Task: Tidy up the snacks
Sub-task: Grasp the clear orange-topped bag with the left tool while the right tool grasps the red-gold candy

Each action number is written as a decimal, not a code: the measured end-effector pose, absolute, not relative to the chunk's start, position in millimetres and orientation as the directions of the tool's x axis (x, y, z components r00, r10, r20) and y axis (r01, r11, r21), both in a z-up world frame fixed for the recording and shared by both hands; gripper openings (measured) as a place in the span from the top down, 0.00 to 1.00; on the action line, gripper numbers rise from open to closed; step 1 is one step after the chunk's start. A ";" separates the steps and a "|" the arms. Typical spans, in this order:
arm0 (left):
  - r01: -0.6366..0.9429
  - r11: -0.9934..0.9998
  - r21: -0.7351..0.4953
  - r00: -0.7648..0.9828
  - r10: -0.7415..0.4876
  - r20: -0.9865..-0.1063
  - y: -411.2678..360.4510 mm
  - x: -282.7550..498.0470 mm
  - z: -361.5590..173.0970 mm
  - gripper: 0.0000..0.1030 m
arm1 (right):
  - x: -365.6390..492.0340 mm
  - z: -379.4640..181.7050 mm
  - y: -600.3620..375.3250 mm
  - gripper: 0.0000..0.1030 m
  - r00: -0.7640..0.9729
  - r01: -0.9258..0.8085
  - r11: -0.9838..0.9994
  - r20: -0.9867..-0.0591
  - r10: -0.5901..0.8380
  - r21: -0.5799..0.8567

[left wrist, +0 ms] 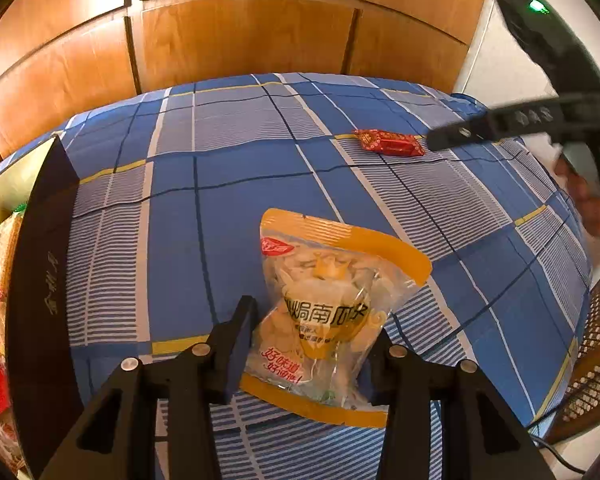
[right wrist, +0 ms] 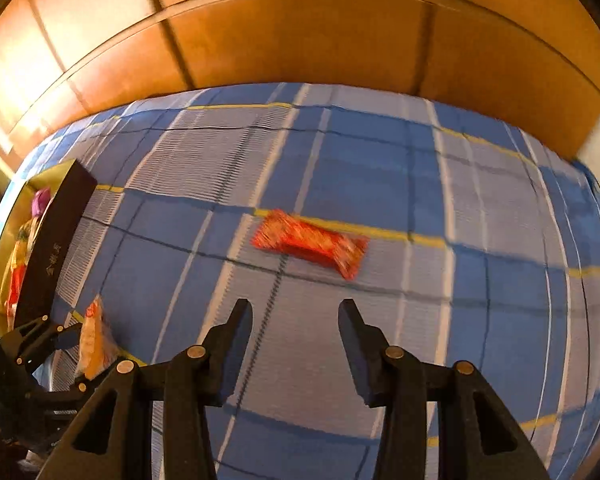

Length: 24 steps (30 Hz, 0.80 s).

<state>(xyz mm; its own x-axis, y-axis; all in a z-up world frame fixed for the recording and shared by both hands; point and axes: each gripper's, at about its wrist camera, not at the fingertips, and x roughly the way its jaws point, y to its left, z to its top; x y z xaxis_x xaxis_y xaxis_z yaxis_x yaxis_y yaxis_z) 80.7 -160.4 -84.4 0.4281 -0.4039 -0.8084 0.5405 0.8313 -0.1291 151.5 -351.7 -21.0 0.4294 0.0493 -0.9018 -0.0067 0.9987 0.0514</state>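
The left gripper [left wrist: 314,334] is pinching a clear, yellow-edged plastic snack bag [left wrist: 332,312] between its jaws. The right gripper [right wrist: 296,322] is hovering with jaws spread and empty, a red foil candy wrapper [right wrist: 310,242] lying on the cloth just beyond them.

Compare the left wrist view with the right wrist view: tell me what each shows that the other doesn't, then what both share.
Only the left wrist view shows the printed face of the yellow-edged snack bag between the left gripper fingers, and a wicker chair at the right edge. Only the right wrist view shows the right gripper fingers from behind, apart with nothing between them. Both show the red candy packet lying on the blue plaid cloth, the dark box holding snacks, and the wooden panels.
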 end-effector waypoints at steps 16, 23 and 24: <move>0.529 0.831 -0.170 0.422 -0.432 -0.797 -156.6 81.7 -83.6 0.55 | 225.4 -64.2 -364.2 0.53 0.295 0.083 0.970 -0.935 0.197 0.230; 0.525 0.831 -0.184 0.418 -0.440 -0.795 -154.9 81.5 -83.2 0.54 | 176.1 -63.5 -359.5 0.53 0.205 0.082 0.932 -0.921 0.332 0.354; 0.523 0.832 -0.186 0.417 -0.440 -0.795 -154.6 81.3 -82.9 0.54 | 166.9 -66.4 -358.1 0.53 0.165 0.078 0.937 -0.931 0.325 0.341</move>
